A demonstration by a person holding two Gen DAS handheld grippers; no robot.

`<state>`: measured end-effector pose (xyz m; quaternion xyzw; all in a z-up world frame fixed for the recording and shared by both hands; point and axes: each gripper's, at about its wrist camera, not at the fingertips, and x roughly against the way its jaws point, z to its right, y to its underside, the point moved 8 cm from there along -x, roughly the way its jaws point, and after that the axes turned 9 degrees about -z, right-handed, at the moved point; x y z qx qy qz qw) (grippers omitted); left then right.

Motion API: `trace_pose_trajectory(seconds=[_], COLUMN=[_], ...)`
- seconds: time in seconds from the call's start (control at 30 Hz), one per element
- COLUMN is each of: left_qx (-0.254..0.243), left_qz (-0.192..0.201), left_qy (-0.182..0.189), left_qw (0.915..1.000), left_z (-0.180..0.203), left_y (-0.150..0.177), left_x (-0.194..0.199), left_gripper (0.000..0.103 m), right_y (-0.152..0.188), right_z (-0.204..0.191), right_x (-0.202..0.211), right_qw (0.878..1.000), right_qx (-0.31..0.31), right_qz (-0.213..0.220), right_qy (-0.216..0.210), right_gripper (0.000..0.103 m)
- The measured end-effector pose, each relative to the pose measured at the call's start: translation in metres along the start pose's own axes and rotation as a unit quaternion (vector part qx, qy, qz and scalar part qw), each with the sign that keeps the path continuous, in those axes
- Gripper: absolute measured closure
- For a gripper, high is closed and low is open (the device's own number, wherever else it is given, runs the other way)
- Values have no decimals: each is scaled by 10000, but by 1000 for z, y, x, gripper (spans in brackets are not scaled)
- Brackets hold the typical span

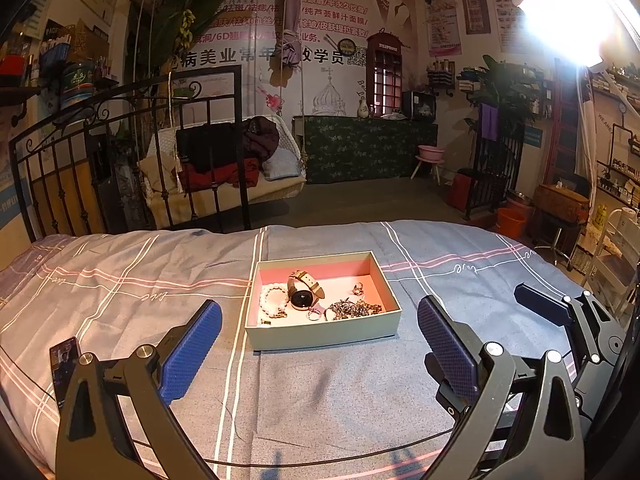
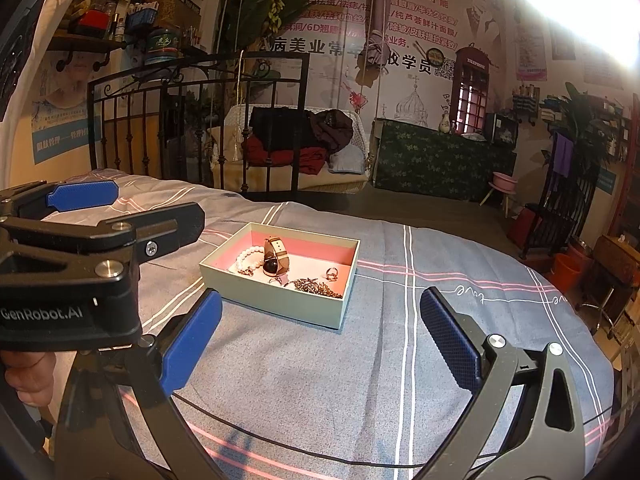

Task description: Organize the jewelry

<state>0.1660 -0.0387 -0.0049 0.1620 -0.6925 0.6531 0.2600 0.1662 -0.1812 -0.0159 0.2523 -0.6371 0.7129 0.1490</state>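
An open pale green box with a pink lining sits on the grey checked bedspread. It holds a watch with a beige strap, a pearl bracelet, rings and a tangle of chains. The box also shows in the right wrist view, with the watch and pearl bracelet inside. My left gripper is open and empty, just in front of the box. My right gripper is open and empty, in front and to the right of the box. Nothing is held.
A phone lies on the bed at the left. A black cable runs across the bedspread near me. A black iron bed frame stands behind the bed. The right gripper's fingers show at the right of the left wrist view.
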Motion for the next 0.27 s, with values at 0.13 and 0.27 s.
trace_pose_trajectory(seconds=[0.13,0.27], left_qx=[111,176], left_qz=[-75,-158], left_qy=[-21,4], left_qw=[9999,9997], left_z=[-5,-5], left_y=[-2,-2], left_x=[-1,-4], left_gripper=[6,6], right_y=[-1,1], right_z=[1,1], right_x=[0,-1], right_qw=[10000,10000], right_qx=[-4,-1], right_qz=[-5,-25], right_qy=[0,-7], right_gripper=[5,5])
